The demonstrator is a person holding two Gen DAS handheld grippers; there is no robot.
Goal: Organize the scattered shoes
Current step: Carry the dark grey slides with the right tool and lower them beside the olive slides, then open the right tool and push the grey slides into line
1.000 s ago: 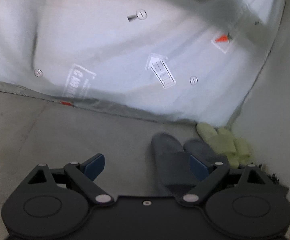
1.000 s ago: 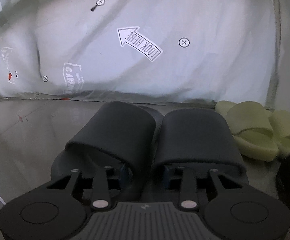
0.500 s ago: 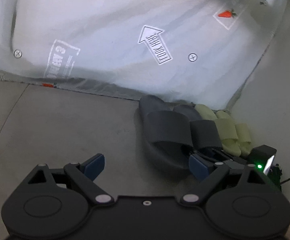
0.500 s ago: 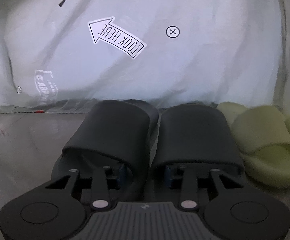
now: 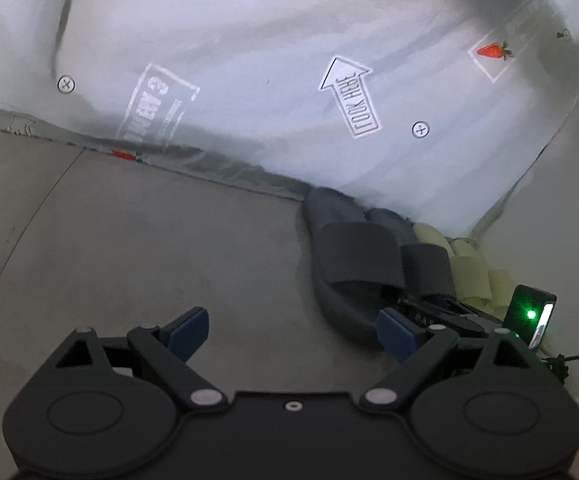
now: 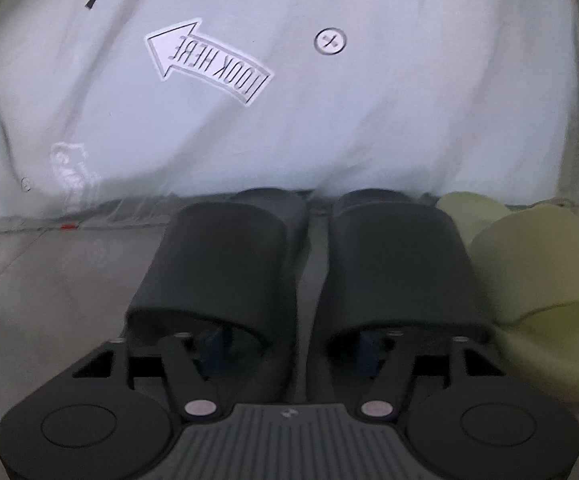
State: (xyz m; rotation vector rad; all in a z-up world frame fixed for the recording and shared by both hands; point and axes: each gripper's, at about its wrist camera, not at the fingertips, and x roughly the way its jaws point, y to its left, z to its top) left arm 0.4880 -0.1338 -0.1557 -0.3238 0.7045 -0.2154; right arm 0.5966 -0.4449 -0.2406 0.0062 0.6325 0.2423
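Setting a pair of dark grey rubber slide sandals [image 6: 309, 280] down against the hem of the pale printed fabric sheet [image 6: 329, 128] looks to be the step in hand: the right gripper [image 6: 289, 350] has one finger pushed under each strap, the left finger [image 6: 213, 346] inside the left slide and the right finger [image 6: 365, 350] inside the right one, so the jaws are spread partway with the two inner walls of the slides between them. Whether they are pressing those walls together or only resting inside cannot be told from this view. Both toes point straight ahead of the jaws and reach the fabric's edge, and just to the right of the right jaw, almost touching the grey pair, lie the pale yellow-green foam slides [image 6: 529, 264], already lined up the same way. The left gripper [image 5: 291, 330] is wide open and holds nothing; bare grey floor [image 5: 149, 240] lies between its jaws, and the grey pair sits ahead and to the right of its right jaw. The pair appears to be in its place, so the next move probably calls for easing the right fingers straight back out from under the straps without dragging the slides off line or nudging the yellow-green pair beside them.
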